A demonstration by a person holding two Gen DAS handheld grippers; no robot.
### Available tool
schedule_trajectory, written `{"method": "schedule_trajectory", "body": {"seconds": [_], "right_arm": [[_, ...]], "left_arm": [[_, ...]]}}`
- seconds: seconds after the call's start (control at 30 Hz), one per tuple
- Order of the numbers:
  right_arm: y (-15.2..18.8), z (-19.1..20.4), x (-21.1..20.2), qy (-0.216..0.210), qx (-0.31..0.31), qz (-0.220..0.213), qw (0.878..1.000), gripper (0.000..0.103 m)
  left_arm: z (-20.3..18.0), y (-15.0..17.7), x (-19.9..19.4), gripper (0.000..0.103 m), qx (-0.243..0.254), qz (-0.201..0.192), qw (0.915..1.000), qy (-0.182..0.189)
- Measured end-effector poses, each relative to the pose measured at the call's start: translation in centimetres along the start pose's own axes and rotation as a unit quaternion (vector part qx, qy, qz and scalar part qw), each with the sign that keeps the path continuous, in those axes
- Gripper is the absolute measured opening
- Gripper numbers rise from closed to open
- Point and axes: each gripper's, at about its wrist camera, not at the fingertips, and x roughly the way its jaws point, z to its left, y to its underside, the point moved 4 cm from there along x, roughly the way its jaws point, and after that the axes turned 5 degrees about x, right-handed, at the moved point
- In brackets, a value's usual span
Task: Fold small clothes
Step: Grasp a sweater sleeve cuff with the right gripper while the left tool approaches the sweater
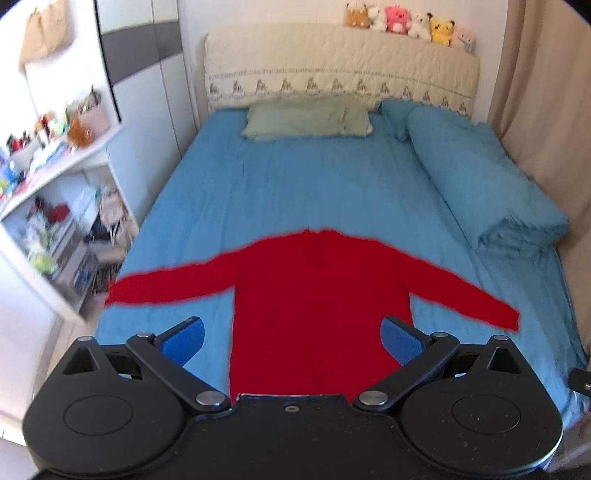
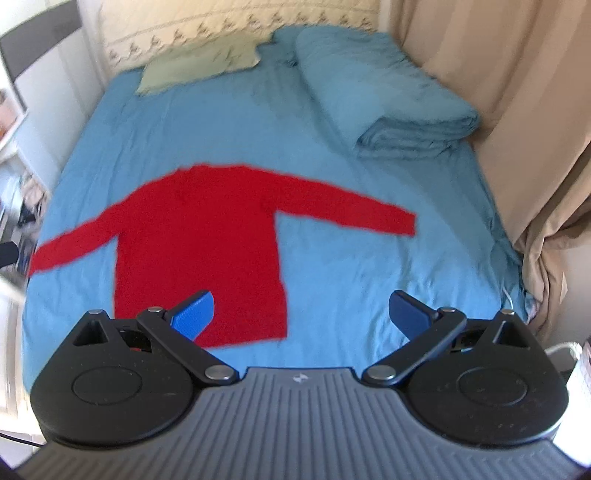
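A red long-sleeved top [image 1: 317,295] lies flat on the blue bed sheet [image 1: 277,192], both sleeves spread out to the sides. It also shows in the right wrist view [image 2: 199,243]. My left gripper [image 1: 293,339] is open and empty, held above the top's lower body, its blue fingers either side of it. My right gripper [image 2: 303,314] is open and empty, above the top's lower right corner and the sheet [image 2: 351,277] beside it.
A green pillow [image 1: 308,120] lies at the headboard. A folded blue duvet [image 1: 480,177] runs along the bed's right side by beige curtains [image 2: 517,110]. Cluttered white shelves [image 1: 55,206] stand left of the bed. Plush toys [image 1: 410,24] sit on the headboard.
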Motion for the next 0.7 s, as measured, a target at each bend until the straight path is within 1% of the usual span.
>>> {"method": "schedule_trajectory", "body": {"seconds": [0.13,0.2,0.27,0.37,0.5,0.63,0.7], "right_arm": [[-4.5,-3.6,2.8,0.01,0.027,-0.026,0.999,0.103],[-6.7,-5.8,5.3,0.021,0.039,-0.034,0.998,0.103],[-8.4,-8.0,8.5,0.024,0.056,-0.032,0.998,0.103],[-10.4,-11.4,14.4,0.015,0.079,-0.019,0.997,0.103],[-12.5,-15.8,23.1,0.019,0.087,-0.012,0.996,0.103],[-12.8,-19.3,31.5,0.035,0.092,-0.005,0.995,0.103],[-12.7,-21.1,35.8,0.035,0.101,0.0,0.994,0.103]], "left_arm": [[-2.1,-4.1,3.6,0.103,-0.005,-0.022,0.9997,0.0],[-3.7,-5.7,5.9,0.103,-0.008,-0.03,0.9995,0.001],[-5.6,-7.0,8.7,0.103,-0.011,-0.032,0.9994,0.001],[-8.6,-8.4,13.4,0.103,-0.003,-0.024,0.9996,-0.015],[-12.1,-8.9,19.9,0.103,0.001,-0.01,0.9994,-0.032],[-15.4,-8.7,27.3,0.103,-0.009,0.008,0.9991,-0.04],[-16.9,-8.4,30.8,0.103,-0.008,0.014,0.999,-0.042]]}}
